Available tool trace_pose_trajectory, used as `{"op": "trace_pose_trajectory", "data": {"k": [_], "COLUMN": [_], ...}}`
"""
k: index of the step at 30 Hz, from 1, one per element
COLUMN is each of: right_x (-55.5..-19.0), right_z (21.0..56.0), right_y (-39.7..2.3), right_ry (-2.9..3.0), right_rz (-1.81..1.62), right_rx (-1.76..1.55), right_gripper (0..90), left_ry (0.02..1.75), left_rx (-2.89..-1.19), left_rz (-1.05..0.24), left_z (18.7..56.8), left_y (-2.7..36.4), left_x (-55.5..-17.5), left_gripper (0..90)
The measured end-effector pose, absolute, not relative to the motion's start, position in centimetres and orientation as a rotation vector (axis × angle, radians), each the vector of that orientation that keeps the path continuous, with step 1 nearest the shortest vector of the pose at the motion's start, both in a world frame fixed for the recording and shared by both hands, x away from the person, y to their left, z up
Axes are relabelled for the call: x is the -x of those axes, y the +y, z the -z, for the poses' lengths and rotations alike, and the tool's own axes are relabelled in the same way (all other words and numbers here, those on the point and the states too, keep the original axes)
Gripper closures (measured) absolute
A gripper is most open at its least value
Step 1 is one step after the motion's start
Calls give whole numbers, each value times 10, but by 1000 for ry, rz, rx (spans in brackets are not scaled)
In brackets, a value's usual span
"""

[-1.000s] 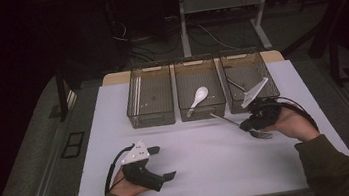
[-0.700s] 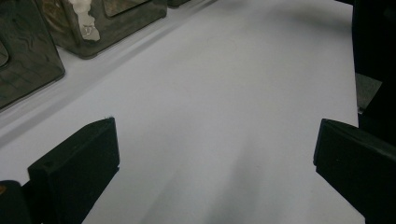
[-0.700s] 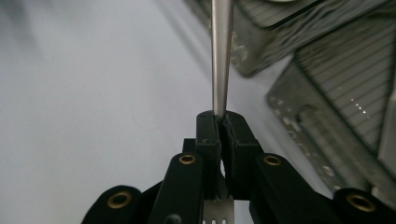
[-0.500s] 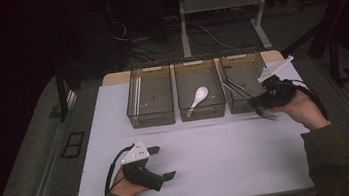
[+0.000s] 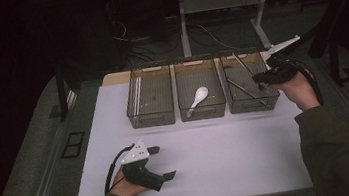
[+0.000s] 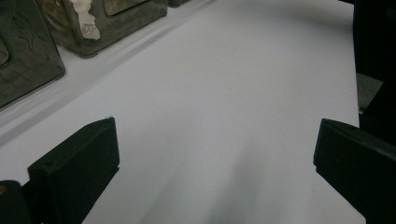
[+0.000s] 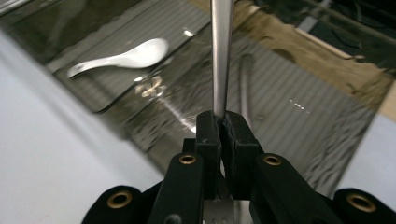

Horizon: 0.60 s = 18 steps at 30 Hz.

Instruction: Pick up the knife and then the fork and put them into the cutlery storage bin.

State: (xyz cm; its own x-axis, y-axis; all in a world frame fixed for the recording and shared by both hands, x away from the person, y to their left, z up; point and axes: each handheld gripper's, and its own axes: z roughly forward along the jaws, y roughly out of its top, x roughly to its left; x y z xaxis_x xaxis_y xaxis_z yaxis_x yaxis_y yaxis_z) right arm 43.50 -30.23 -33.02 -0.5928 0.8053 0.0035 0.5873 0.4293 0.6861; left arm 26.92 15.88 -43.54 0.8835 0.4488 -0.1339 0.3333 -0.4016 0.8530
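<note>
A thin metal utensil is pinched at its handle by the right hand-held gripper above the rightmost bin. It is judged stiff, light and slippery, best clamped mid-handle. That clamp is revealed by the right gripper view; the left hand-held gripper, wide open on the desk before the bins, is seen from the high view.

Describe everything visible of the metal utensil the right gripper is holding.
The metal utensil is a slim, shiny silver piece with a long flat handle; tines at the picture's bottom edge suggest a fork. The right gripper is shut on it, black pads pinching the handle, which runs away from the camera. It hangs over the rightmost bin, where other metal pieces lie. In the high view it is hard to make out.
</note>
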Motion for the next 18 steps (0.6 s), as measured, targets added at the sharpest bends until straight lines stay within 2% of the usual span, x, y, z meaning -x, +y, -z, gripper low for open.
{"op": "trace_pose_trajectory", "data": {"k": [7, 18], "right_x": [-459, -476], "right_z": [338, 373], "right_y": [-309, -305], "right_ry": [2288, 2328], "right_rz": [-926, -826], "right_rx": [-1270, -1319], "right_gripper": [853, 852], "left_ry": [566, 567], "left_rx": [-2025, -2018], "left_rz": [-142, -140], "left_z": [435, 435], "left_y": [159, 159], "left_x": [-269, -268], "left_gripper": [0, 0]}}
